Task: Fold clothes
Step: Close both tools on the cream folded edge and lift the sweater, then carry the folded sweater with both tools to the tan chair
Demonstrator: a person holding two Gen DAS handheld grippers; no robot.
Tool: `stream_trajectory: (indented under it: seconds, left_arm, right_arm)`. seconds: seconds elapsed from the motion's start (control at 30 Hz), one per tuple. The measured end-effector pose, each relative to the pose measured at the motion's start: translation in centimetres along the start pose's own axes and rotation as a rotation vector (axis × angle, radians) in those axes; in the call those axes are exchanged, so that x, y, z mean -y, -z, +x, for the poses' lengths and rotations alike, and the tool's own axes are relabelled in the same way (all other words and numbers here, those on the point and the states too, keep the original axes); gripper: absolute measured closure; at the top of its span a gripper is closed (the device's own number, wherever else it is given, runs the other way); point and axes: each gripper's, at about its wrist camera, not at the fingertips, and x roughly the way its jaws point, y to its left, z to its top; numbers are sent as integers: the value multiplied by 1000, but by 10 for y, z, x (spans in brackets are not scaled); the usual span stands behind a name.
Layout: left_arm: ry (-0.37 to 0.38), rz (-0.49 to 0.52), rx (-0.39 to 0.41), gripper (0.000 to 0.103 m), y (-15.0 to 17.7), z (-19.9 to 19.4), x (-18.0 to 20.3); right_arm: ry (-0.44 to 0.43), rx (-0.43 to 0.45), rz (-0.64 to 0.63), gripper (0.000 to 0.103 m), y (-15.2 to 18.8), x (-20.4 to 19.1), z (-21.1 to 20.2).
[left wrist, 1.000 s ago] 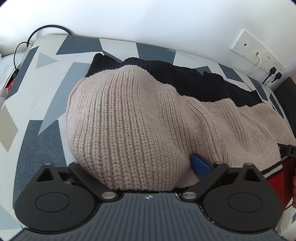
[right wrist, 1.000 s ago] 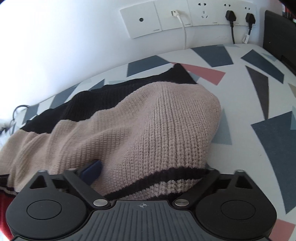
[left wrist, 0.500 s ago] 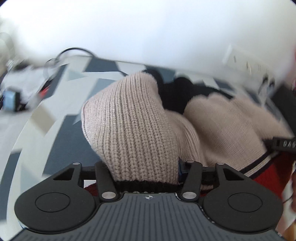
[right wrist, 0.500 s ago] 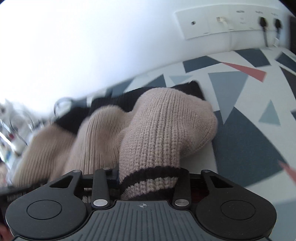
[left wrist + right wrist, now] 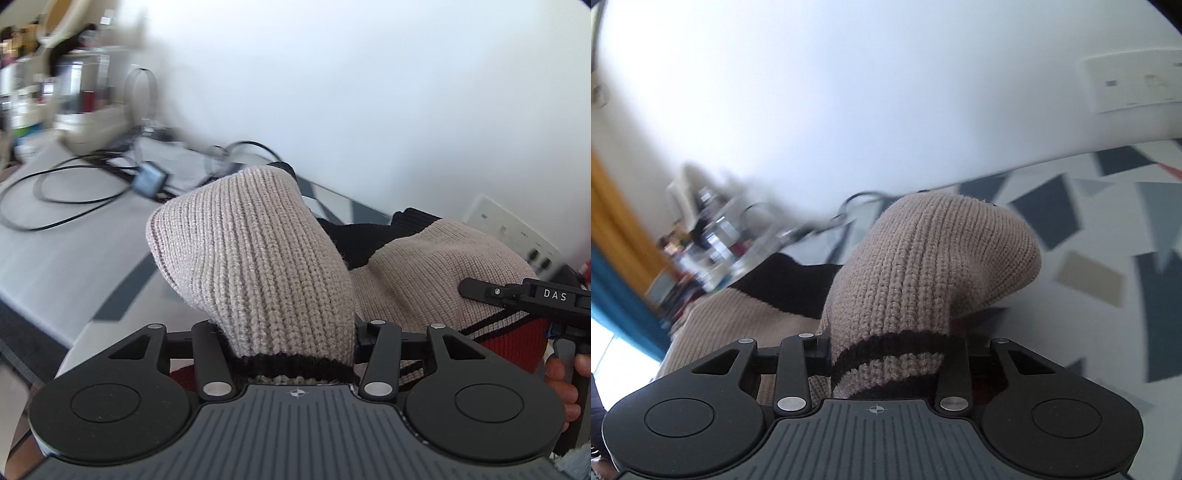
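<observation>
Both grippers are clamping the same knit sweater (image 5: 266,266) and holding it up off the patterned tabletop (image 5: 1108,229). The left gripper (image 5: 291,354) is pinching the fabric right at the black stripe along an edge, and the bunch it's holding is standing up and away from the camera, ribs running along that same direction, rounded at the top. The right gripper (image 5: 886,362) is doing the same on its side, squeezing a part with two black stripes, and that bunch is rising and leaning off to the right.

Looks-wise it's chunky beige rib knit, with a black block showing between the two raised bunches and a red section with thin stripes hanging low by the right gripper in the left view. The stretch between the two grips is sagging, so the long axis is running roughly gripper to gripper.

Room to move: the white wall (image 5: 369,92) is sitting close behind the sweater, with a socket panel (image 5: 517,236) on it. Off to the left there are black cables (image 5: 55,199) looping on a grey surface and blurry clutter beyond. On the right side the tabletop with its grey and blue triangles is showing plenty of bare surface. The person's hand (image 5: 561,387) is gripping the right handle at the frame edge.
</observation>
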Motion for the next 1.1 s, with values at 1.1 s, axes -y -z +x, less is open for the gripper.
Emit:
stream_trajectory:
  seconds: [1.1]
  left_arm:
    - [-875, -573, 355, 55, 225, -492, -280]
  right_arm:
    - [-778, -645, -467, 71, 344, -539, 28]
